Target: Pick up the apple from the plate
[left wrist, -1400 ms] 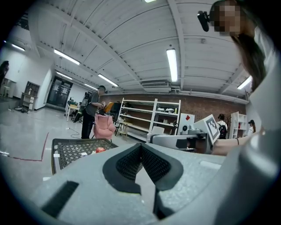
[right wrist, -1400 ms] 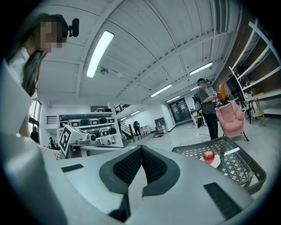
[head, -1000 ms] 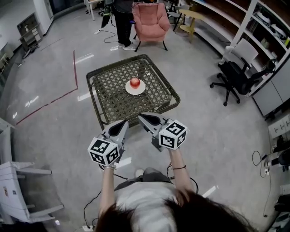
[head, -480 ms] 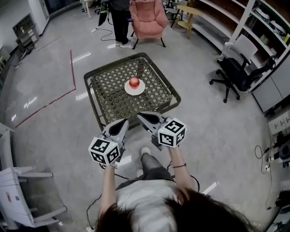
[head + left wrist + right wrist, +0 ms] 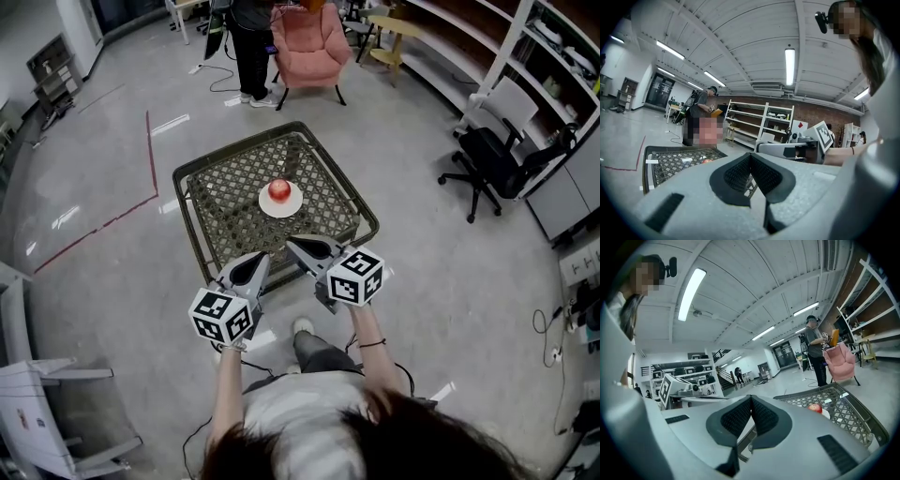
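Observation:
A red apple (image 5: 279, 190) sits on a small white plate (image 5: 292, 205) in the middle of a low lattice-topped table (image 5: 232, 221). Both grippers are held side by side over the table's near edge, short of the plate. My left gripper (image 5: 260, 259) is shut with nothing in it, and so is my right gripper (image 5: 292, 244). In the left gripper view the closed pads (image 5: 740, 172) hide most of the apple (image 5: 707, 161). The right gripper view shows the apple (image 5: 815, 407) and plate (image 5: 826, 414) to the right of its closed jaws.
A pink armchair (image 5: 309, 37) and a standing person (image 5: 251, 42) are beyond the table. A black office chair (image 5: 492, 155) and shelving (image 5: 525, 47) stand at the right. A white chair (image 5: 42, 412) is at the lower left, and red tape (image 5: 103, 217) marks the floor.
The person holding the grippers has stepped forward. Both grippers have come closer to the table's near edge, still shut and side by side.

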Motion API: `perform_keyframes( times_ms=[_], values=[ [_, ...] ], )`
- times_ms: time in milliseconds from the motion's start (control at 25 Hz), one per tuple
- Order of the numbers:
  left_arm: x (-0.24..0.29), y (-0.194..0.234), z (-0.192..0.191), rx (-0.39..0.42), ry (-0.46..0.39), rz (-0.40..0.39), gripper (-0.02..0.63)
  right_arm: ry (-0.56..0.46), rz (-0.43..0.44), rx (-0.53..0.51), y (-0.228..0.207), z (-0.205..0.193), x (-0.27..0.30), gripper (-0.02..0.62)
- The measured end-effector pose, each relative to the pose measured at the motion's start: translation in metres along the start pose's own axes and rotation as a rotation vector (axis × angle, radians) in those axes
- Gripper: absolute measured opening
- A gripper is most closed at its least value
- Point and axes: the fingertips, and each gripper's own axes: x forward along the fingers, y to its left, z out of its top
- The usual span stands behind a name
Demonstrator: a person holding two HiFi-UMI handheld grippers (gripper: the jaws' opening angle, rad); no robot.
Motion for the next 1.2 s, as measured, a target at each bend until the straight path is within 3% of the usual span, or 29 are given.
perform_keyframes(
  times_ms=[560, 1200],
  values=[
    [0.058, 0.039, 0.016, -0.028, 0.009, 0.047, 0.011, 0.034, 0.046, 0.005, -0.063, 0.024, 0.034, 0.009],
    [0.105, 0.078, 0.009, -0.033, 0.034, 0.077, 0.011, 0.071, 0.046, 0.043, -0.121, 0.02, 0.064, 0.009]
  ],
)
